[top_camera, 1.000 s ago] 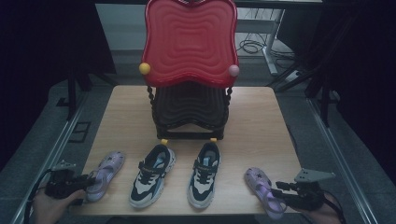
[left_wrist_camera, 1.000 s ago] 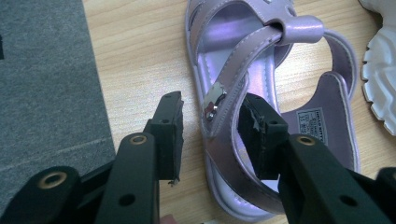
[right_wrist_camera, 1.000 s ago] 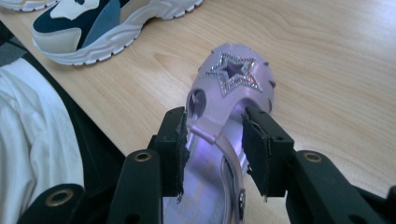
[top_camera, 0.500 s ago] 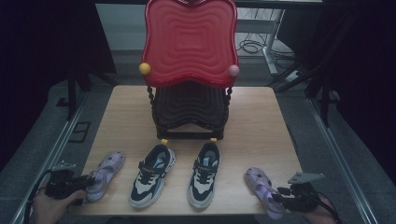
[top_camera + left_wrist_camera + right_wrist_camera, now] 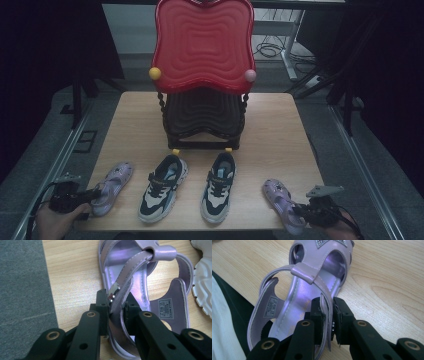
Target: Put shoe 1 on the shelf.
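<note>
Two lilac sandals lie near the table's front edge, one at the left [image 5: 112,186] and one at the right [image 5: 281,202]. My left gripper [image 5: 92,197] has just been closing, and its jaws now pinch the side strap of the left sandal [image 5: 140,272] by the buckle. My right gripper [image 5: 300,212] has likewise just been closing, and its pads now press on the side strap of the right sandal [image 5: 312,275]. Both sandals rest on the wood. A hand [image 5: 52,222] holds each gripper at the table's front corners.
A pair of black, white and pale blue sneakers [image 5: 162,186] [image 5: 218,185] stands between the sandals. Behind them a red and black chair-like rack [image 5: 202,75] sits mid-table. The wooden table [image 5: 280,135] ends just below the sandals; grey floor lies to the left.
The right gripper has shifted left onto the right sandal's heel end. The left gripper has stayed at the left sandal.
</note>
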